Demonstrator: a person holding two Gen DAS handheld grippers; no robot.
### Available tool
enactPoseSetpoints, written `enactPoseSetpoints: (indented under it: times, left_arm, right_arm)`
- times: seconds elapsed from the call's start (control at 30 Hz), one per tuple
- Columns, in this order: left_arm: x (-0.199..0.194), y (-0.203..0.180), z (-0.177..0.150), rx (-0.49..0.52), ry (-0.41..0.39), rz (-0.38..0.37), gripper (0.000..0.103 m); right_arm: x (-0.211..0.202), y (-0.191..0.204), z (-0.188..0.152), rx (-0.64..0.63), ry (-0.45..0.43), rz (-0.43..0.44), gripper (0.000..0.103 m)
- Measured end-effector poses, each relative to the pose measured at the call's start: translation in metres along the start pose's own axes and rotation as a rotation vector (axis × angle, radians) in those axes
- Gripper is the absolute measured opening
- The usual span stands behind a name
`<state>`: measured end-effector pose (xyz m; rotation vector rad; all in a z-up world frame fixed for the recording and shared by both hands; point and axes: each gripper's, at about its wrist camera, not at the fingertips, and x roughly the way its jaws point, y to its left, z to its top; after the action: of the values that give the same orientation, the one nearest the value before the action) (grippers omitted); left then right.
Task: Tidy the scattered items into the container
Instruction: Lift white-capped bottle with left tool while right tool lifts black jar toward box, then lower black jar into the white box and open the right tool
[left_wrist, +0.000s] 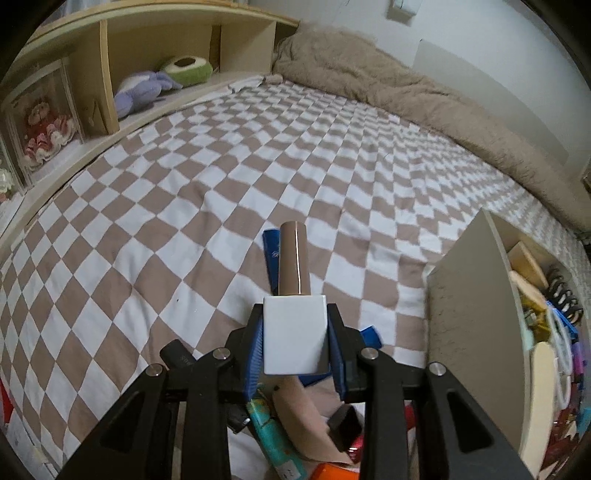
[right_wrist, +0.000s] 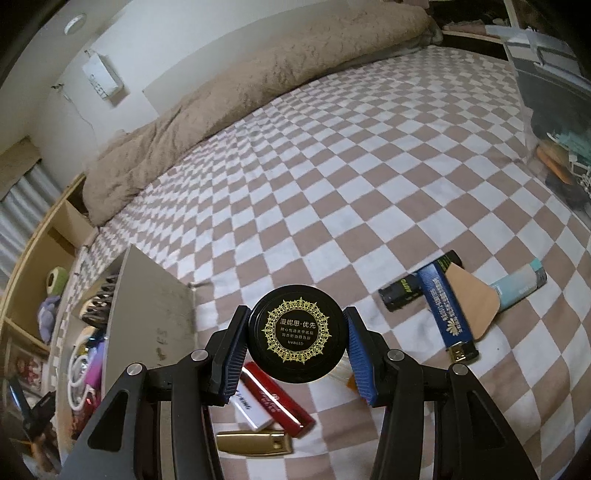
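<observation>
1. Spreading across both views: a bed (left_wrist: 221, 177) covered in a brown-and-white checkered sheet, with a fluffy beige blanket (left_wrist: 388, 77) bunched along the far wall side.
2. Standing along the bed's edge in the left wrist view: a pale wooden shelf unit (left_wrist: 155, 48) holding a lilac plush toy (left_wrist: 140, 90) and a green round plush (left_wrist: 186, 68).
3. Gripping a white square-bodied bottle with a long rose-gold cap (left_wrist: 293, 295): the left gripper (left_wrist: 295, 343), jaws closed tight on the white body, cap pointing away from the camera, bottle lifted clear of the sheet.
4. Clamping a round black jar with a gold ornamental lid print (right_wrist: 298, 334): the right gripper (right_wrist: 297, 339), jaws pressed against both sides of the jar, held above the sheet.
5. Sitting on the bed, at the right edge of the left view and the left of the right view: a grey open-topped container (left_wrist: 476, 295) already crowded with small items, beside both grippers.
6. Lying scattered on the sheet in the right wrist view: a blue lighter (right_wrist: 448, 310), a black rectangular case (right_wrist: 402, 293), a tan flat spatula-shaped piece (right_wrist: 474, 301) and a teal tube (right_wrist: 517, 286), overlapping one another.
7. Lying below the right jaws: a red slim box (right_wrist: 280, 400), a white slim box (right_wrist: 249, 404) touching it, and a gold lighter-like case (right_wrist: 255, 441) nearby.
</observation>
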<state>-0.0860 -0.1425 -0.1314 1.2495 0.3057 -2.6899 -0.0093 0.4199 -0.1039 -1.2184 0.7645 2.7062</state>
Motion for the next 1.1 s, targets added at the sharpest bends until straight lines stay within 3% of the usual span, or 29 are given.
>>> enactPoseSetpoints:
  times: [0.4,1.1]
  left_arm:
    - [-0.038,-0.03,0.011,0.052,-0.093,-0.109,0.031]
    - [-0.088,-0.092,0.051,0.11,-0.186,-0.268,0.031]
  right_arm:
    - [-0.037,0.045,0.014,-0.051,-0.124,0.126,0.051]
    - [-0.051,0.128,0.046,-0.154,-0.197,0.293,0.051]
